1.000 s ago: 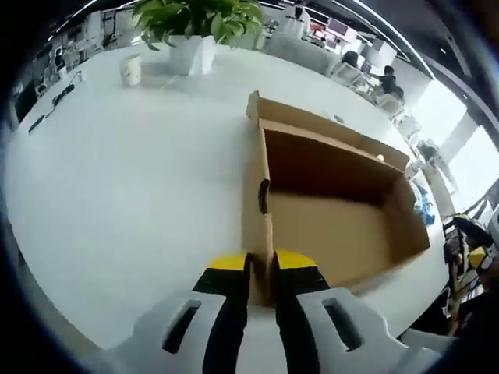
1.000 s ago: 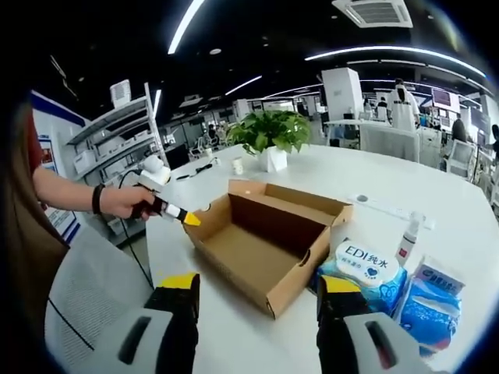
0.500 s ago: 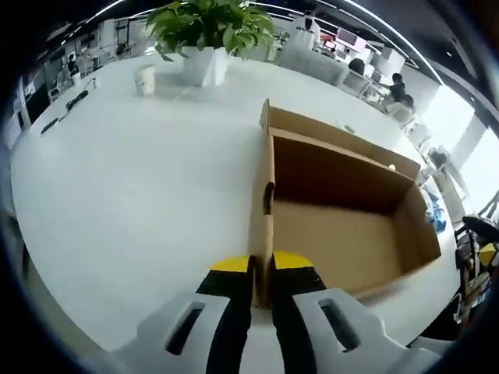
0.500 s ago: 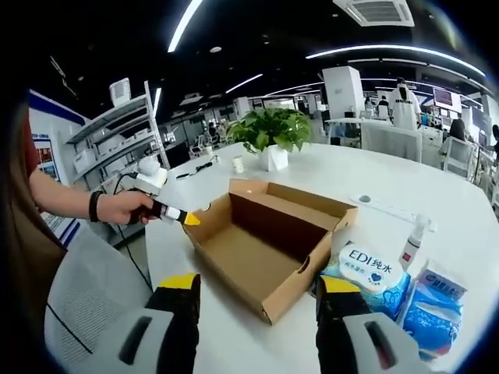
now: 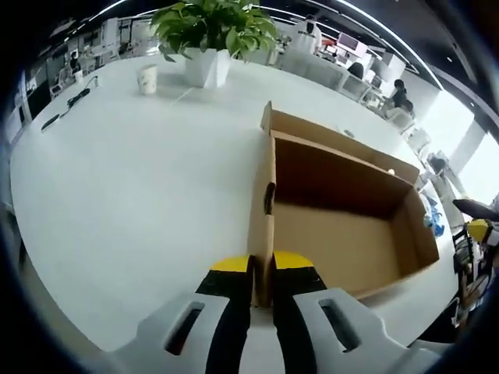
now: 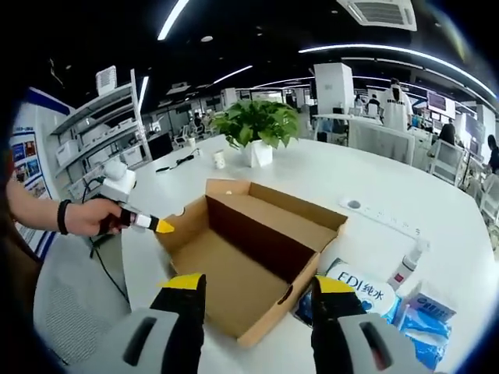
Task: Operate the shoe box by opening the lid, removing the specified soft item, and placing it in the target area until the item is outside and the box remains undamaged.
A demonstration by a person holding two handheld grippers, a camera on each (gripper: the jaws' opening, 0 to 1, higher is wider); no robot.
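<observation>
- Left gripper view: the left gripper (image 5: 262, 274) is clenched on the near wall of the open box (image 5: 343, 234); a plant (image 5: 209, 31) and cup (image 5: 146, 78) stand beyond the box.
- Right gripper view: the right gripper (image 6: 253, 292) hangs released over the box (image 6: 242, 261); a wipes pack (image 6: 360, 292) touches its right wall, with a spray bottle (image 6: 407, 265) beyond it.

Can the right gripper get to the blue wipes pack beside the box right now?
Probably yes. The right gripper is open and holds nothing, and the wipes pack lies on the white table right beside the cardboard box, close to its right jaw. Nothing lies over it.
</observation>
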